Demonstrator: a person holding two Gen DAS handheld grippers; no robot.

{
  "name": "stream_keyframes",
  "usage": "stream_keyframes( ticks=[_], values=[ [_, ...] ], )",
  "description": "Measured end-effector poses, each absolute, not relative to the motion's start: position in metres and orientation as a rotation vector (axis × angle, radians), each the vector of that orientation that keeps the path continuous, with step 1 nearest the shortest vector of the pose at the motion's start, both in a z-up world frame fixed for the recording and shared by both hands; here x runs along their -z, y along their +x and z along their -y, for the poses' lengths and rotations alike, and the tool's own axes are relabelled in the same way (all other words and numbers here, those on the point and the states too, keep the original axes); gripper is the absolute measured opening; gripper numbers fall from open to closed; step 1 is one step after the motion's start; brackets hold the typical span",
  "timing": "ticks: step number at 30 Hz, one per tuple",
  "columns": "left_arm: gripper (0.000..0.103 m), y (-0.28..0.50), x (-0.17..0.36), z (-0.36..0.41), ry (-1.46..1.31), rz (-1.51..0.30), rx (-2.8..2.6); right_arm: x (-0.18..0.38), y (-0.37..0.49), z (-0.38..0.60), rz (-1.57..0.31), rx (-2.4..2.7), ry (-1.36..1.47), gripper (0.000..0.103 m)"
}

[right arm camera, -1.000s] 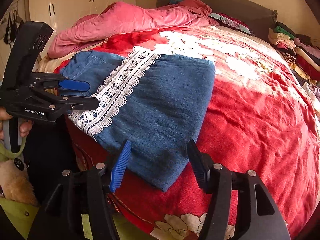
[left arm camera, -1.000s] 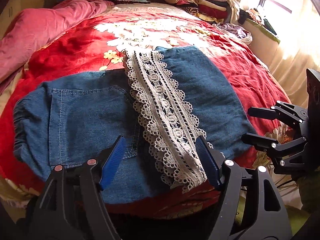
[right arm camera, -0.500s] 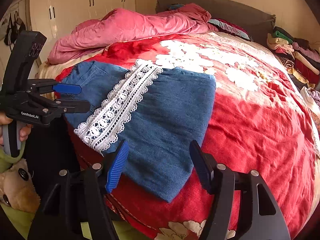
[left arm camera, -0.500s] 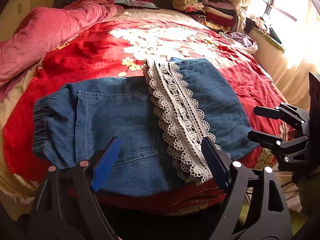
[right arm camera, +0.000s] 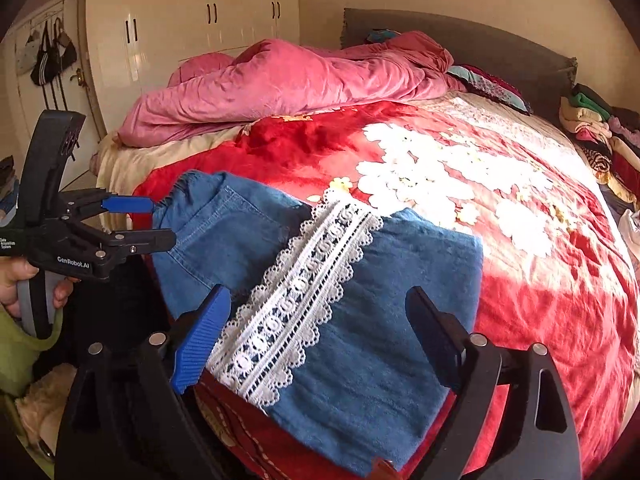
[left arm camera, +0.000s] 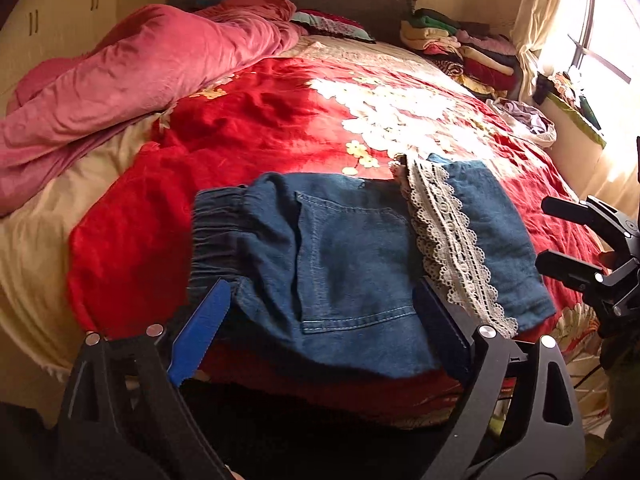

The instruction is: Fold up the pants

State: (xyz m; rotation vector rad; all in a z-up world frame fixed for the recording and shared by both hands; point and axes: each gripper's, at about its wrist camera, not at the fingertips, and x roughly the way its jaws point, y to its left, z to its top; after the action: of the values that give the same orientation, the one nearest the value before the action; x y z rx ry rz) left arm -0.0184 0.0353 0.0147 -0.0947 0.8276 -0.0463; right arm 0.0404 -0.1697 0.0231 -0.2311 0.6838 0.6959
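Note:
Blue denim pants (left arm camera: 352, 264) with a white lace band (left arm camera: 452, 240) lie folded on the red bed cover, near the bed's front edge. The elastic waistband (left arm camera: 216, 236) is at the left. My left gripper (left arm camera: 320, 328) is open and empty, just in front of the back pocket. My right gripper (right arm camera: 320, 332) is open and empty, in front of the lace band (right arm camera: 296, 308) and the leg end (right arm camera: 380, 360). Each gripper shows in the other's view, the right (left arm camera: 560, 236) and the left (right arm camera: 156, 220), both open.
A red floral bed cover (left arm camera: 280, 120) spans the bed. A pink duvet (left arm camera: 140, 68) is bunched at the back left. Stacked folded clothes (left arm camera: 460, 48) sit at the back right by the window. A white wardrobe (right arm camera: 192, 40) stands behind the bed.
Both grippers have drawn back from the pants and shifted left. They stay open and empty. The pants lie unmoved.

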Motion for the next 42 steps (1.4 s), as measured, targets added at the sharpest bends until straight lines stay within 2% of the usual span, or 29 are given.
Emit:
stream_keyframes(
  ticks=[18,29,30,34,42],
  values=[
    [0.089,-0.023,0.006,-0.097,-0.215,-0.864,-0.040,-0.044,0.084,0.080,-0.686,-0.835,-0.280,0.088],
    [0.089,-0.019,0.022,-0.108,-0.282,-0.887,-0.025,-0.034,0.106,0.025,-0.746,-0.949,-0.350,0.088],
    [0.089,-0.018,0.024,-0.108,-0.286,-0.890,-0.023,-0.032,0.107,0.019,-0.754,-0.961,-0.357,0.088],
    [0.077,-0.016,0.029,-0.107,-0.294,-0.904,-0.005,-0.023,0.116,-0.004,-0.802,-1.014,-0.383,0.088],
    [0.076,-0.014,0.034,-0.106,-0.296,-0.910,0.003,-0.003,0.130,-0.046,-0.912,-1.101,-0.425,0.088]
  ],
)
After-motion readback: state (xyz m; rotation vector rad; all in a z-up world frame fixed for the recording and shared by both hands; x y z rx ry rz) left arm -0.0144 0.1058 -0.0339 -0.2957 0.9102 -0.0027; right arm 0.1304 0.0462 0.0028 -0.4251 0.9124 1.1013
